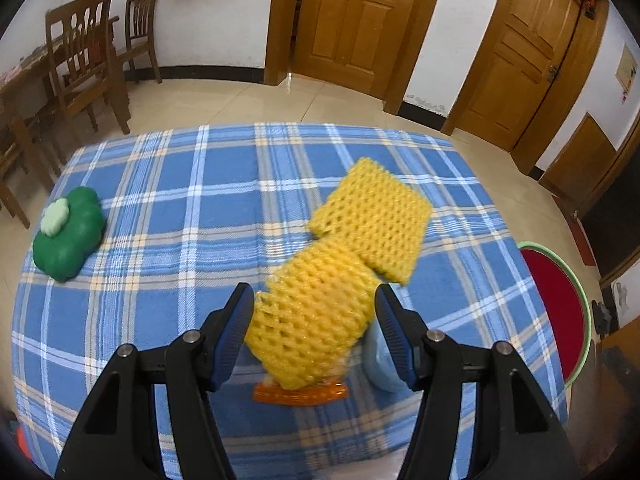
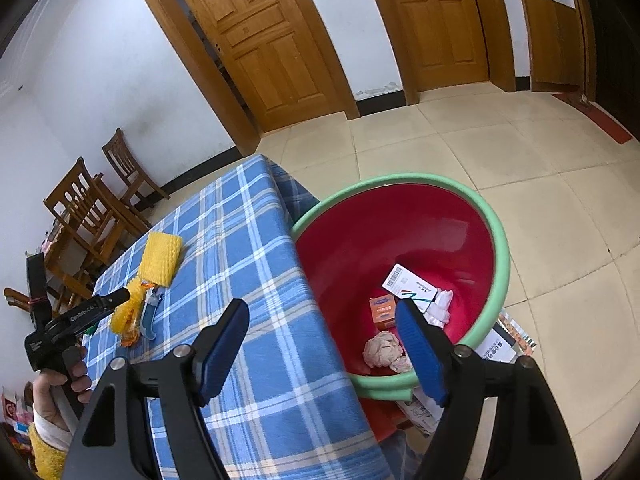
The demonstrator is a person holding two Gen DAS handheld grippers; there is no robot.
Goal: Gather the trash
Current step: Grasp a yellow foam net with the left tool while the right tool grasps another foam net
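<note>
My left gripper (image 1: 316, 304) is open around a yellow foam fruit net (image 1: 316, 320) on the blue plaid table (image 1: 160, 200); whether the pads touch it I cannot tell. A second yellow net (image 1: 376, 220) lies just beyond. An orange wrapper (image 1: 300, 394) and a pale blue item (image 1: 380, 360) lie under and beside the net. My right gripper (image 2: 324, 320) is open and empty above the table edge, next to a red basin with a green rim (image 2: 400, 180) holding a card (image 2: 408, 286), a small orange box (image 2: 382, 312) and crumpled paper (image 2: 384, 354).
A green flower-shaped object (image 1: 68, 232) sits at the table's left edge. Wooden chairs (image 1: 84, 52) stand far left. Wooden doors (image 1: 352, 20) line the wall. Papers (image 2: 500, 348) lie on the floor under the basin.
</note>
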